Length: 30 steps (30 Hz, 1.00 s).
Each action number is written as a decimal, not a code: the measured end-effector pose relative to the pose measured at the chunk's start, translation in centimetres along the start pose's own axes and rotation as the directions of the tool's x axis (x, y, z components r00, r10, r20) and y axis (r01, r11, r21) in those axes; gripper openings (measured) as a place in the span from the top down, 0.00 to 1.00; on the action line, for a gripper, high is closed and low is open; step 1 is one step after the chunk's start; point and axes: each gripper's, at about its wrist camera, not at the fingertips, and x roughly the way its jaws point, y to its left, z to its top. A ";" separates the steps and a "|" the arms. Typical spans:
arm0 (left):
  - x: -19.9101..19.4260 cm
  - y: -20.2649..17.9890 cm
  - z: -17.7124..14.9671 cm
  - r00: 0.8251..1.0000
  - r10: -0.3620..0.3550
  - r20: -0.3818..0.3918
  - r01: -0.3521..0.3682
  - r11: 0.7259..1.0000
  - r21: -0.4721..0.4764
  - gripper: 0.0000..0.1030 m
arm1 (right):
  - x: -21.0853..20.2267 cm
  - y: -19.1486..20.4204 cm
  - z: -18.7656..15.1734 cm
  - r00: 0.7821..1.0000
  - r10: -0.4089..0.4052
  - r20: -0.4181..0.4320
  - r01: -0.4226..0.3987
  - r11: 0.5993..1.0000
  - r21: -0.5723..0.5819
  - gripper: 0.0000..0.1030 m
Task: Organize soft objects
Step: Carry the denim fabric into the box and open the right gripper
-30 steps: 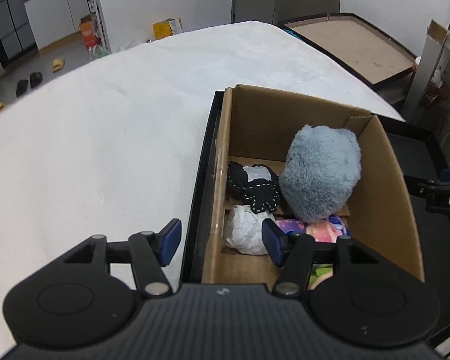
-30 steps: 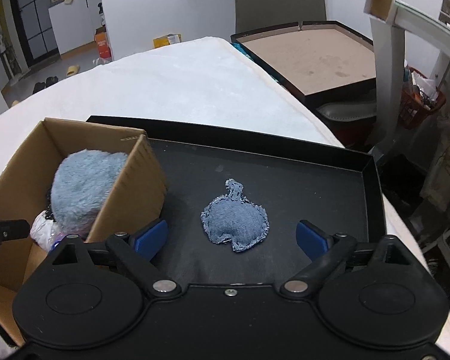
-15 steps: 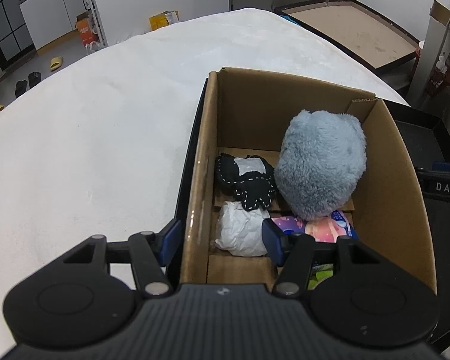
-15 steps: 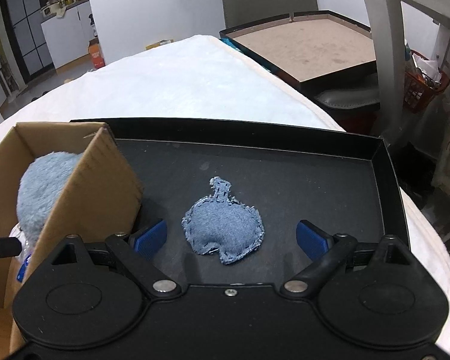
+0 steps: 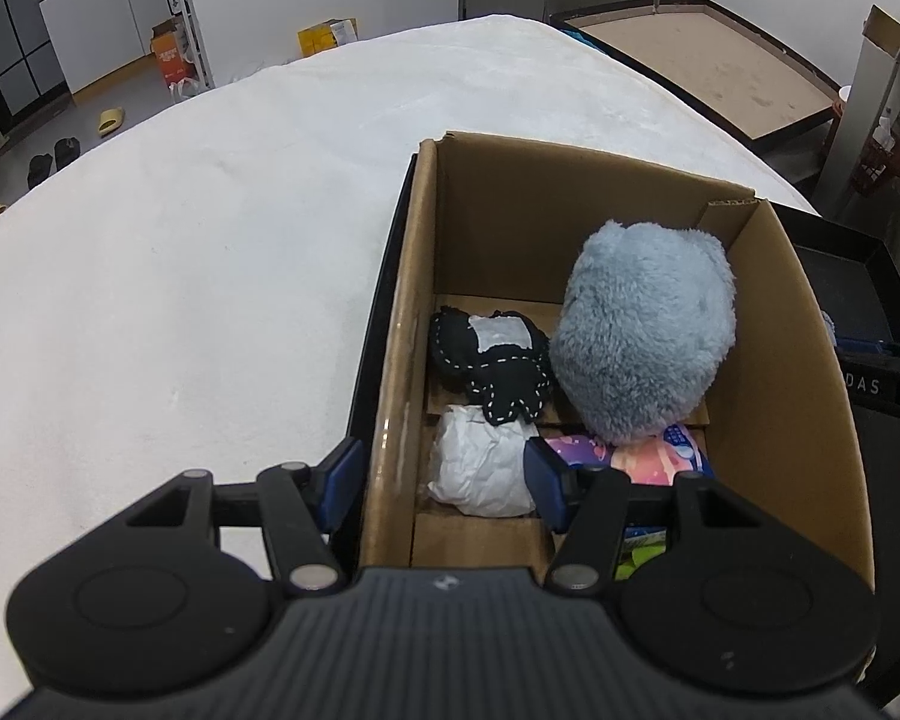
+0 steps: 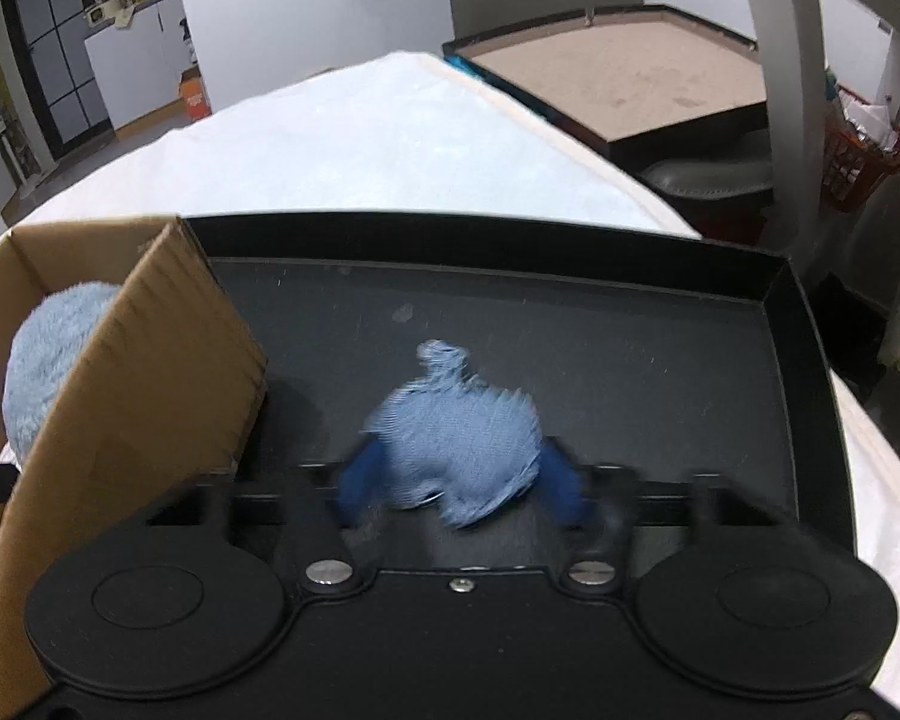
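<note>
Right wrist view only: the right gripper (image 6: 459,489) is closing, its blue pads on either side of the denim pouch (image 6: 459,441) and touching its edges. The pouch lies lower centre in the black tray (image 6: 630,312). This frame is motion-blurred around the pads.

Left wrist view only: the inside of the cardboard box (image 5: 810,420), right of centre. It holds a fluffy blue-grey plush (image 5: 645,336), a black stitched toy (image 5: 492,360), a crumpled white bundle (image 5: 480,468) and a pink-and-blue packet (image 5: 654,456). The left gripper (image 5: 444,474) is half spread, straddling the box's left wall, one pad outside and one inside; whether it touches the wall cannot be told.

Readable writing: "DAS" on a black bar (image 5: 870,387) at the right edge of the left view. Packet print is illegible.
</note>
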 end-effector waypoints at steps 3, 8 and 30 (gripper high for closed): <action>0.0 0.0 0.1 1.000 0.000 -0.001 0.000 1.000 -0.001 0.44 | -0.6 0.0 -0.2 1.000 -0.012 0.003 0.012 1.000 -0.006 0.58; -0.3 0.1 0.1 1.000 -0.003 -0.001 0.003 1.000 -0.005 0.44 | -2.1 -0.2 -0.5 1.000 -0.016 -0.001 0.016 0.999 0.036 0.60; -2.1 1.3 -0.3 0.996 -0.093 -0.008 0.093 0.996 -0.017 0.44 | -8.5 1.9 0.5 0.998 -0.054 0.025 0.054 0.999 0.006 0.60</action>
